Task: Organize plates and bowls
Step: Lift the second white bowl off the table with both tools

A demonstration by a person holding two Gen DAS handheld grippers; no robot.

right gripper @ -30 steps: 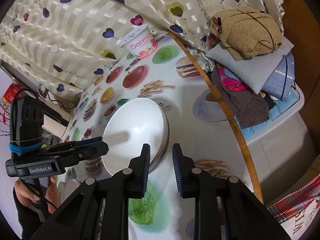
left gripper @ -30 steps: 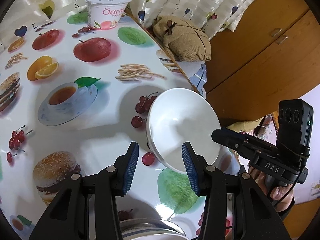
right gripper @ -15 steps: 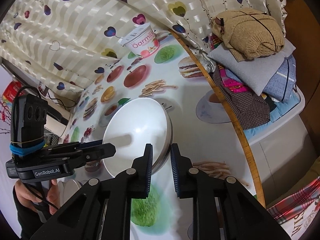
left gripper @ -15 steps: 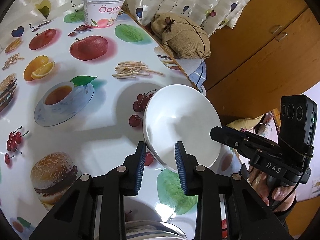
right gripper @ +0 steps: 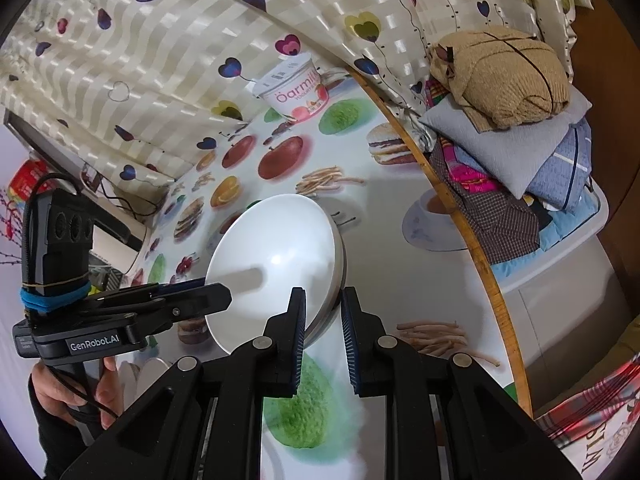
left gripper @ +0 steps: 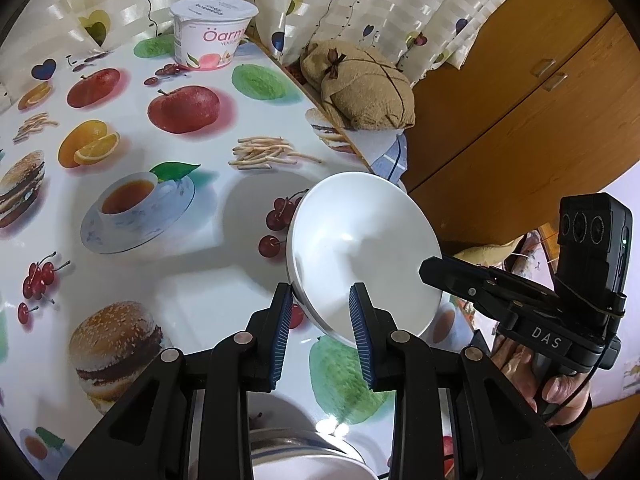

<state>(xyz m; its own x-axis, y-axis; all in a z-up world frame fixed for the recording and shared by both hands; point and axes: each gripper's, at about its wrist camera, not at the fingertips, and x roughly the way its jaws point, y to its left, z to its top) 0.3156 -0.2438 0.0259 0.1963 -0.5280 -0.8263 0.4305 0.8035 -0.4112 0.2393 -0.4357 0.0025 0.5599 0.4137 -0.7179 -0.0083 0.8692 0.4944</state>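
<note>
Since the earlier frame the left gripper has narrowed its jaws onto the near rim of the white bowl, which sits tilted at centre right of the left wrist view, above the printed tablecloth. Its blue pads now pinch that rim. The right gripper, at lower centre of its own view, has its jaws nearly together, clamped on the bowl's opposite edge. A yogurt tub stands at upper centre, well apart from the bowl.
</note>
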